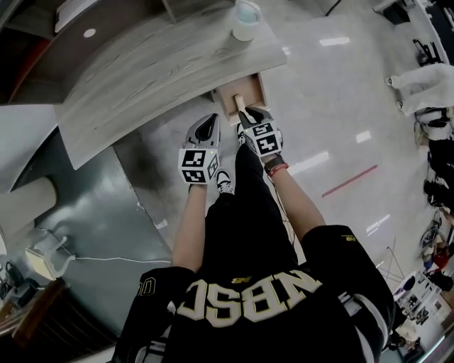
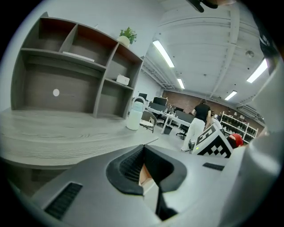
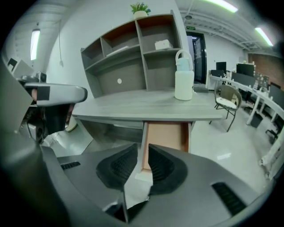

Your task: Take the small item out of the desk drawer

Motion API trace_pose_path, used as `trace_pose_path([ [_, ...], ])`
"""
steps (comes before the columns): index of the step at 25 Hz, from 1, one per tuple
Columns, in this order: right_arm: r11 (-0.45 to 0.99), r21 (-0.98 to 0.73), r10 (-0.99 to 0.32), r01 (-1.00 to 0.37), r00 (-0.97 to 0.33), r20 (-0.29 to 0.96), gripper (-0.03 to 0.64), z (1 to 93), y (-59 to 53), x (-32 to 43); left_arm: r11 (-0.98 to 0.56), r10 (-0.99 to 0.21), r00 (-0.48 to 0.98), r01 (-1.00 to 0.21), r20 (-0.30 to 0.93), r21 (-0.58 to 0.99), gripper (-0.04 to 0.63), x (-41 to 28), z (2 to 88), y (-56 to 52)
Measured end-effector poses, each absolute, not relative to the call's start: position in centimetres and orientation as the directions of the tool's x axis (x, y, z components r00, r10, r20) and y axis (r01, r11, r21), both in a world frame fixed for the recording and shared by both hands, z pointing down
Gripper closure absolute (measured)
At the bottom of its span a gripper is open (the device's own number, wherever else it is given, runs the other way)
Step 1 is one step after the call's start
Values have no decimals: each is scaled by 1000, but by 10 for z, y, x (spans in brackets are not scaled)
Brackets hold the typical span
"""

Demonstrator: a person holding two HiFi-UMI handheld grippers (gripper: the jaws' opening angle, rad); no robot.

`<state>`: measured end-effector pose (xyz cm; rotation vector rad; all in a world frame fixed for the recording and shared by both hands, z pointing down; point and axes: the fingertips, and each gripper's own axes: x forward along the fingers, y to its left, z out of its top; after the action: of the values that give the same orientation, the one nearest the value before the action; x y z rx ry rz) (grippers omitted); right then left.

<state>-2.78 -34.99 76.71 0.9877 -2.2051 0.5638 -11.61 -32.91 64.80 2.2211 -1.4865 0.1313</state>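
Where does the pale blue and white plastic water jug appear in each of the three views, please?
Head view: water jug at the top, just right of centre.
Left gripper view: just left of centre, beside the grey wooden shelf unit.
Right gripper view: upper half, right of centre.
Shared landmark: the grey wood-grain desktop it stands on.

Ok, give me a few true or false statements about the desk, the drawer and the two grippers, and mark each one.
1. The desk drawer is pulled open. True.
2. The water jug stands on the floor. False: it stands on the desktop.
3. The jaws of the right hand-held gripper are apart. True.
4. The left hand-held gripper grips the jug. False: its jaws are together, away from the jug.
5. A potted plant sits on top of the shelf unit. True.
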Motion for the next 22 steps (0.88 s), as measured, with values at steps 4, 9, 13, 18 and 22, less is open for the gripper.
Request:
trace_pose_path([
  [4, 625, -133, -438, -769, -487, 756, 531, 801, -360, -23, -294, -840, 407, -898, 359, 328, 580, -113, 668, -339],
  [9, 626, -148, -385, -765, -469, 795, 517, 840, -374, -21, -281, -826, 406, -898, 391, 338, 580, -113, 691, -351],
  [13, 621, -163, -341, -766, -452, 824, 492, 870, -383, -19, -262, -817, 398, -901, 417, 347, 580, -114, 711, -356],
  [18, 622, -175, -291, -763, -433, 853, 476, 901, -397, -18, -249, -803, 396, -902, 446, 353, 580, -112, 728, -361],
  [22, 621, -161, -257, -767, -393, 883, 471, 922, -409, -16, -242, -796, 400, -898, 454, 367, 580, -110, 740, -368],
])
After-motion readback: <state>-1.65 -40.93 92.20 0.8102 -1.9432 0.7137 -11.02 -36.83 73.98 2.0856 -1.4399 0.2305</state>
